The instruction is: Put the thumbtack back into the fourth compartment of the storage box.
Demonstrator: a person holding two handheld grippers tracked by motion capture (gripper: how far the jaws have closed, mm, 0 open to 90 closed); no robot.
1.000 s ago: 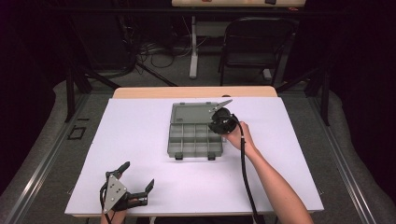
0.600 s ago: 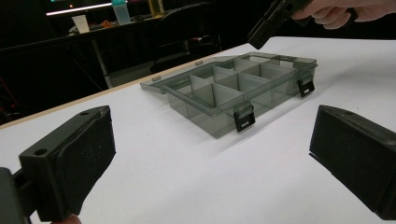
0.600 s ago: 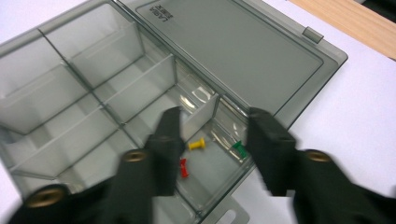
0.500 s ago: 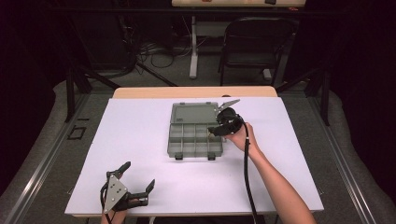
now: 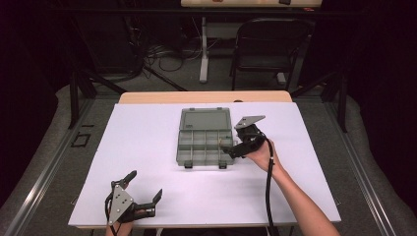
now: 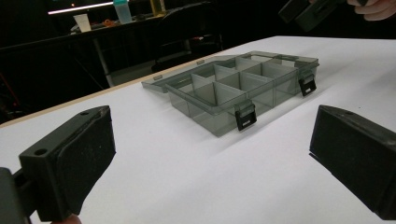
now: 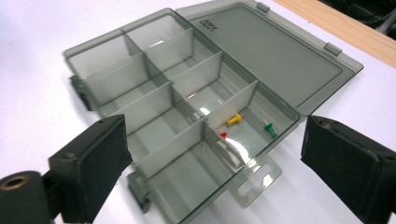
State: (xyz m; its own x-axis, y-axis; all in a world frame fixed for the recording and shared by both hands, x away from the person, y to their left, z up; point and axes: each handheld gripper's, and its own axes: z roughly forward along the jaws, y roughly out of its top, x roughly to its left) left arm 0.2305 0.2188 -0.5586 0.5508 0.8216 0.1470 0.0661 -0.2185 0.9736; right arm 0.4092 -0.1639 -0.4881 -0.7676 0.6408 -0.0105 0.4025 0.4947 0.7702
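Lying open mid-desk point(image 5: 147, 147), the grey organizer box point(image 5: 204, 142) holds three pushpins point(image 7: 238, 123) in one end compartment. The right hand-held gripper point(image 5: 235, 147), jaws just opened wide and empty, hovers beside it; the left hand-held gripper point(image 5: 145, 191) rests wide near the front edge, nothing between.

Right tool point(image 5: 230, 149), beside the grey compartment box point(image 5: 204, 142): black body, grey three-cornered plate on top, thick black cable trailing along a bare forearm. Left tool point(image 5: 145, 188), well apart from the box: same plate with screw dots; broad black padded jaws.
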